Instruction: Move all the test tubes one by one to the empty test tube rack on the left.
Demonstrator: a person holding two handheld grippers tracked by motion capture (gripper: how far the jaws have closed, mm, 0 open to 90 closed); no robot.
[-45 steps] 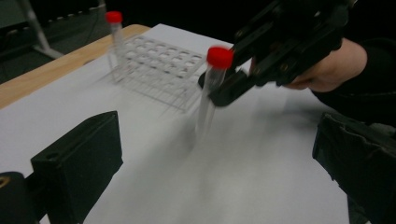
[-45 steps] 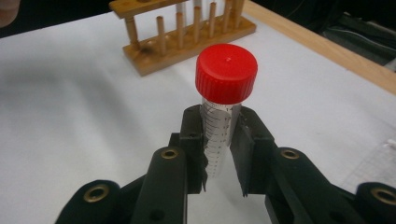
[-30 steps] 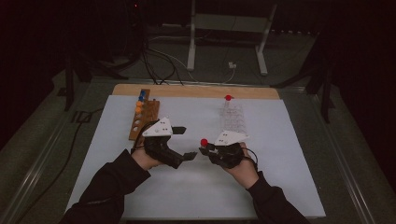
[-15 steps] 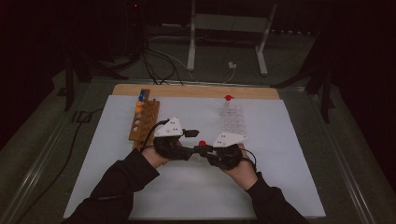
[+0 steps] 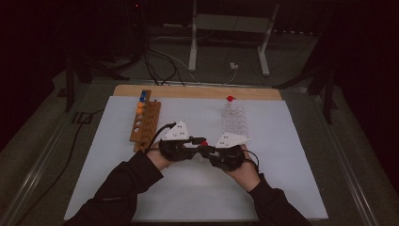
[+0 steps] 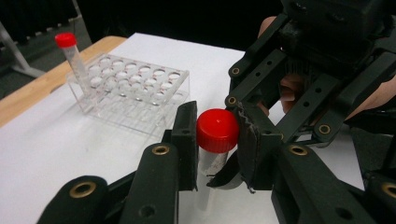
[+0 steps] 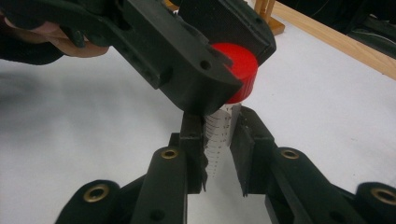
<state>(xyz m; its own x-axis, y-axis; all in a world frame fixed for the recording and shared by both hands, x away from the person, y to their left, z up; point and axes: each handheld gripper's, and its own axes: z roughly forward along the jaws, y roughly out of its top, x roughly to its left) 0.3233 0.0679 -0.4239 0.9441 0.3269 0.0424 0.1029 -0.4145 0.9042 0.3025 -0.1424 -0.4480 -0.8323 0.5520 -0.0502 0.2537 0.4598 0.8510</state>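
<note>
Between the hands, the right gripper (image 7: 218, 154) pinched the tube (image 7: 219, 135). The left gripper (image 6: 215, 140) clamped its cap (image 6: 217, 130) (red). A crooked twist could spill it.

In the right gripper view, the right gripper (image 7: 217, 149) gripped the clear, graduated plastic tube (image 7: 218, 135) by its body between its two black fingers (image 7: 194, 144). Above them, the left gripper (image 7: 219, 51) reached in from the upper left, its fingers closed around the tube's red screw cap (image 7: 243, 70). A white desk (image 7: 327, 107) with a wooden edge lay behind.
</note>
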